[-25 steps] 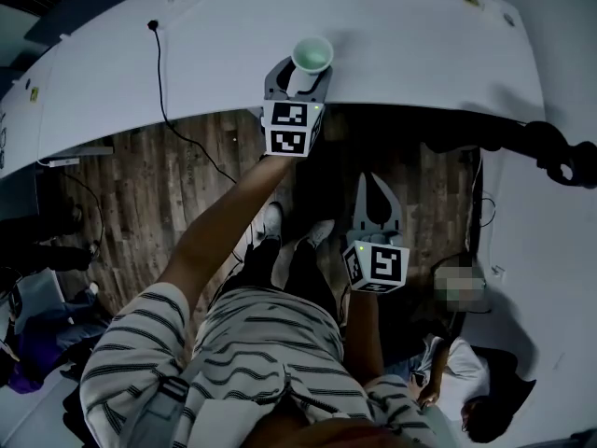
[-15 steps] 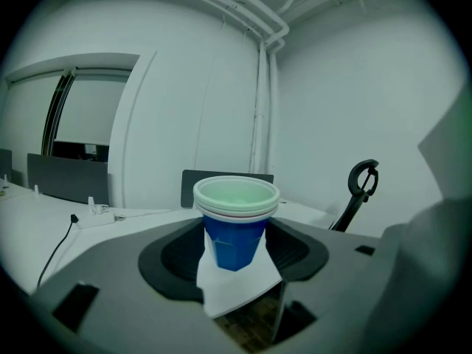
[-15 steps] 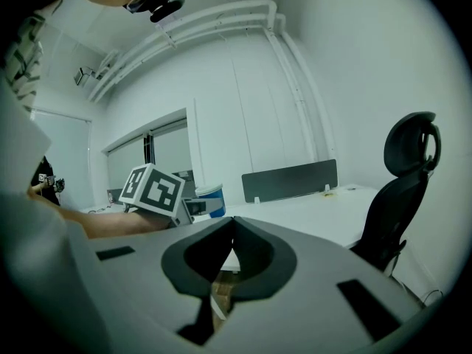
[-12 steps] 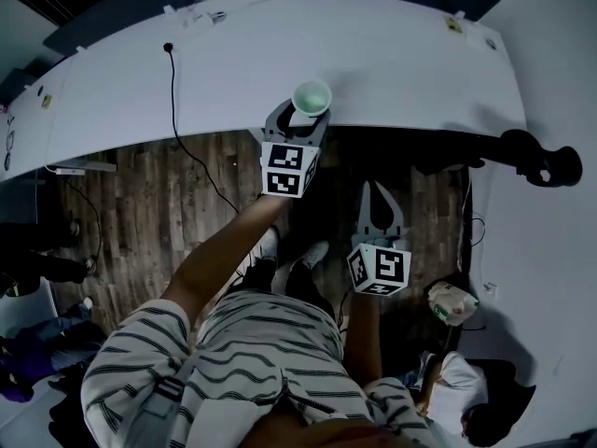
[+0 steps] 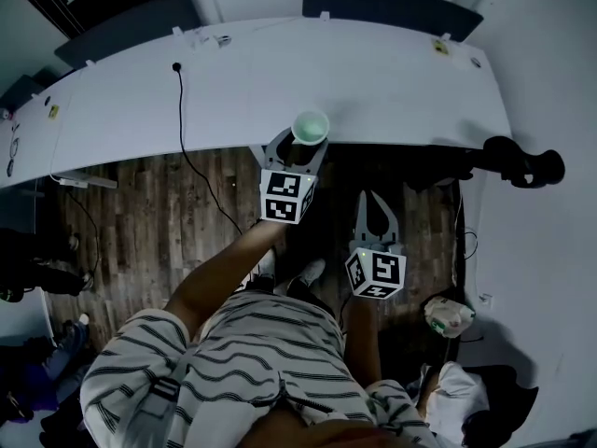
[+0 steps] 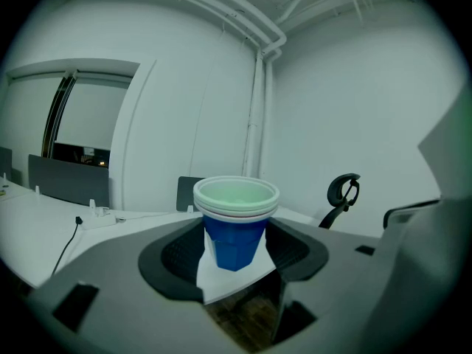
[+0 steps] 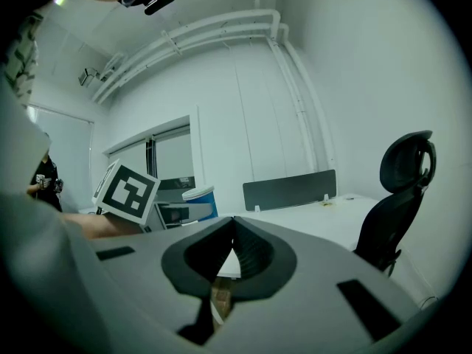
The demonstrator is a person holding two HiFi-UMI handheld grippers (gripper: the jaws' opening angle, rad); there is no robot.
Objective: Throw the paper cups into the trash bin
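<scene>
The left gripper [image 5: 299, 147] is closed on the cups [image 6: 236, 227], its jaws pressing the blue wall from both sides below the rims. That keeps the stack upright and mouth-up, a sensible carry for dropping it into a bin. The stack hangs at the desk's [image 5: 392, 73] near edge, over the wooden floor [image 5: 149, 203] and off the top. The right gripper [image 5: 377, 199] sits lower and nearer the body, jaws pressed together with nothing between them; it seems parked out of the way, since one gripper is enough for this load. Counting: two grippers and one stack. At least two rims show nested, possibly three, so it is more than one cup. One black chair [image 5: 522, 161] stands at the desk's right end. No bin shows for certain. A pale bag-like thing [image 5: 448, 315] on the floor at right may be it, but I cannot tell.
</scene>
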